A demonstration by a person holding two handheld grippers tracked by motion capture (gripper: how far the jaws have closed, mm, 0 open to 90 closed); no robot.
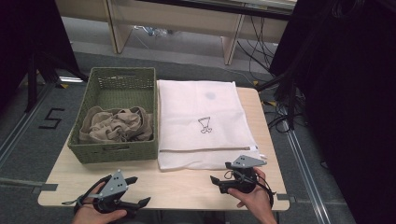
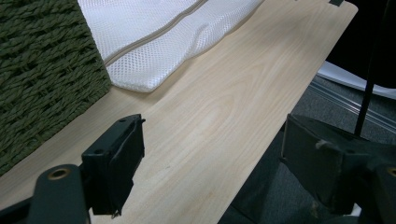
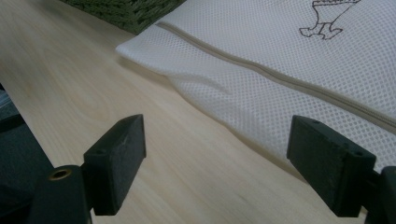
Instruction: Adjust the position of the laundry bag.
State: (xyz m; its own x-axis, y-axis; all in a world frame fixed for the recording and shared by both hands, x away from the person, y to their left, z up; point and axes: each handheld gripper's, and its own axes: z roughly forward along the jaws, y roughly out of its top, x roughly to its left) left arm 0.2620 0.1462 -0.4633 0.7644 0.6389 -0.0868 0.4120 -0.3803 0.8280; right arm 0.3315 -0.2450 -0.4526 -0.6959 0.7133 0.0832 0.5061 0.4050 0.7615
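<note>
Both tools, left (image 1: 138,191) and right (image 1: 215,179), gaping wide, holding nothing. Mesh bag (image 1: 201,122): soft, light, floppy; best pinched at near zipper edge.

left gripper (image 1: 135,190): black, grey triangular plate | right gripper (image 1: 218,179): same (cable trailing) | fingers (image 3: 116,158): flat black blocks

This looks like a lab or test room set up for recording, not a home. A small light-wood table (image 1: 187,186) stands alone on grey carpet, with a taped number five (image 1: 51,119) on the floor and metal floor rails (image 1: 303,163) running past it. Beyond the gripper fingers, loose black cables (image 1: 261,42) trail under a plain wooden workbench (image 1: 187,18), and dark tripod legs (image 1: 32,79) stand at the sides.
</note>
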